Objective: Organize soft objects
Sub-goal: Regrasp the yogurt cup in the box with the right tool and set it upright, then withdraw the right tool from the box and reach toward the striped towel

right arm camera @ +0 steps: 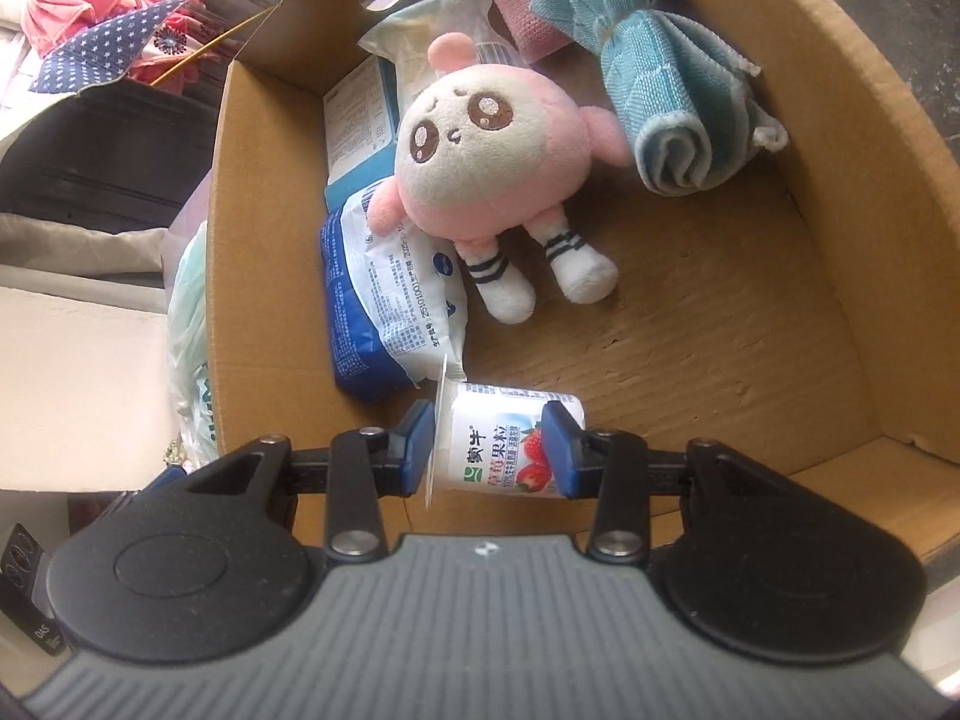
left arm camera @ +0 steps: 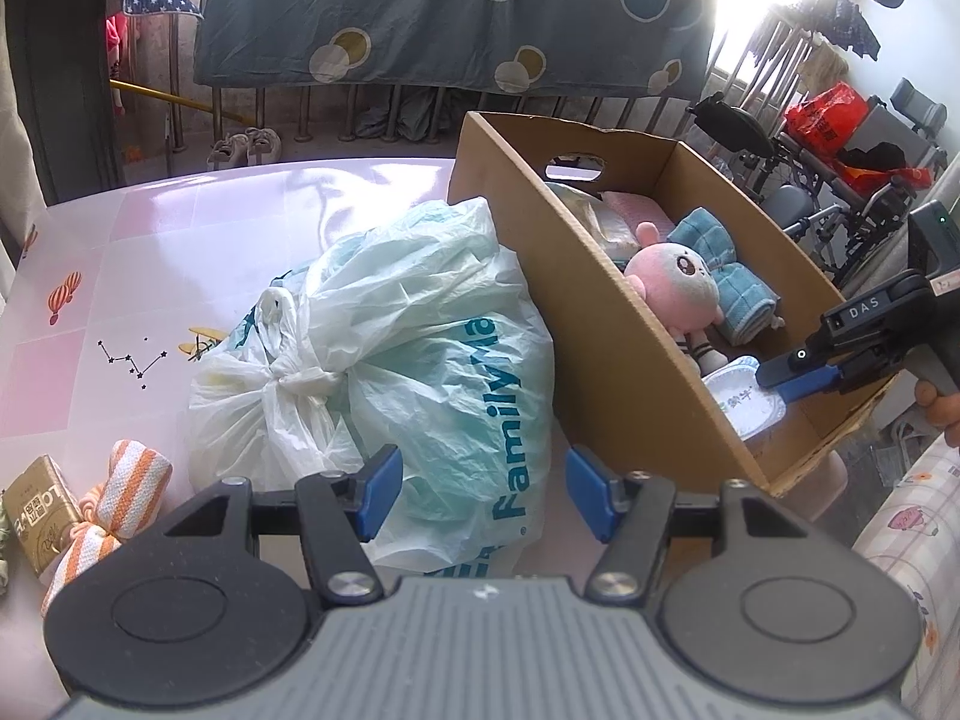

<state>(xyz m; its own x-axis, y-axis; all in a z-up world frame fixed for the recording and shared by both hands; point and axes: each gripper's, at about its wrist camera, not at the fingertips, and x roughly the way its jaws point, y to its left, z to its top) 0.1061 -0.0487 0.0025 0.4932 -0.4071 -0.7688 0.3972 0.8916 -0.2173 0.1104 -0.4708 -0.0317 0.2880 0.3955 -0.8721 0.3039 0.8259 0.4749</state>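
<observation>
A cardboard box (left arm camera: 606,354) stands on the pink table; its wall also shows in the right wrist view (right arm camera: 852,138). Inside lie a pink plush doll (right arm camera: 480,162), a rolled blue towel (right arm camera: 666,90), a blue-and-white pouch (right arm camera: 384,312) and a pink cloth (right arm camera: 522,18). My right gripper (right arm camera: 489,450) is shut on a strawberry yogurt cup (right arm camera: 504,450), held on its side inside the box; it also shows in the left wrist view (left arm camera: 780,375). My left gripper (left arm camera: 483,489) is open, hovering over a tied white plastic bag (left arm camera: 384,360). An orange-striped rolled towel (left arm camera: 120,492) lies at the left.
A gold drink carton (left arm camera: 39,513) lies beside the striped towel at the table's left edge. A railing with a hanging dotted sheet (left arm camera: 450,12) runs behind the table. A wheelchair (left arm camera: 840,180) with a red bag stands to the right of the box.
</observation>
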